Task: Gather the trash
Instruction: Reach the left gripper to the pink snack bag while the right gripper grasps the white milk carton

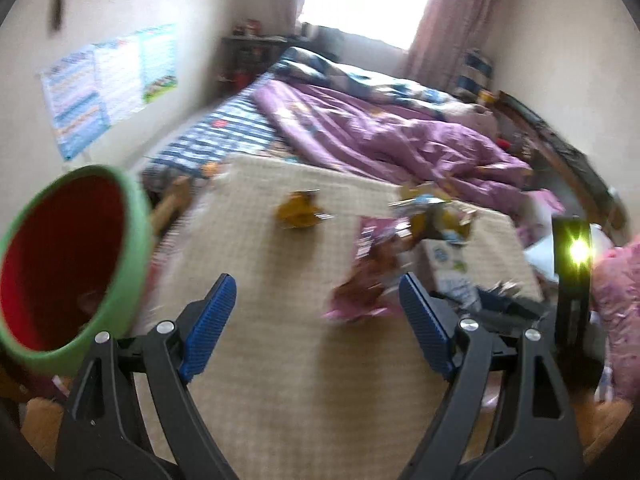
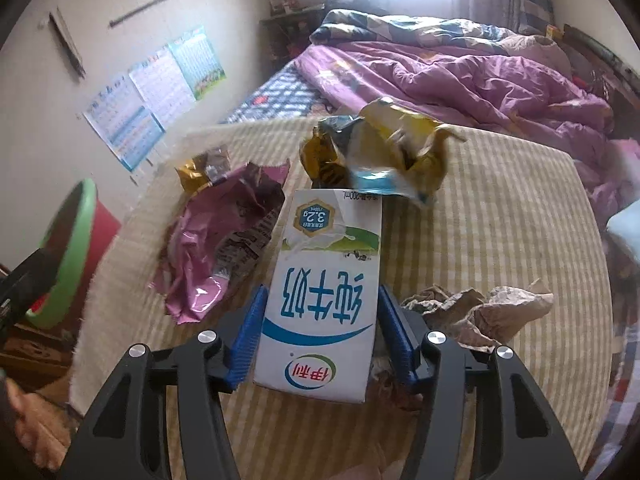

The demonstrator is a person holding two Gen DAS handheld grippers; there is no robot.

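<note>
The right gripper [image 2: 320, 336] has its ribbed blue pads against both sides of a milk carton [image 2: 320, 280], a flat-faced white box with blue print, which lies on a beige woven mat [image 2: 500, 220] with pale checks. No earlier picture is given, so only the grip itself can be told: the pads press the carton's two long edges.

Around it lie four more pieces of trash, all crumpled. A glossy pink wrapper [image 2: 216, 240] sits just left of the carton, a small gold wrapper [image 2: 200, 174] beyond that, a yellow and blue foil bag [image 2: 384, 160] touches the carton's far end, and a wad of brown paper [image 2: 480, 312] lies to the right (dull and creased, unlike the shiny foils).

The left gripper [image 1: 316, 320] is spread wide with nothing between its pads, over bare mat; its view is blurred. A round bin [image 1: 72, 264], green-rimmed and red inside, stands at the mat's left edge, its mouth tilted toward the camera.

The mat's far edge meets a rumpled purple quilt [image 1: 400, 136]. Its right half beyond the paper wad is bare, and the left edge is frayed.
</note>
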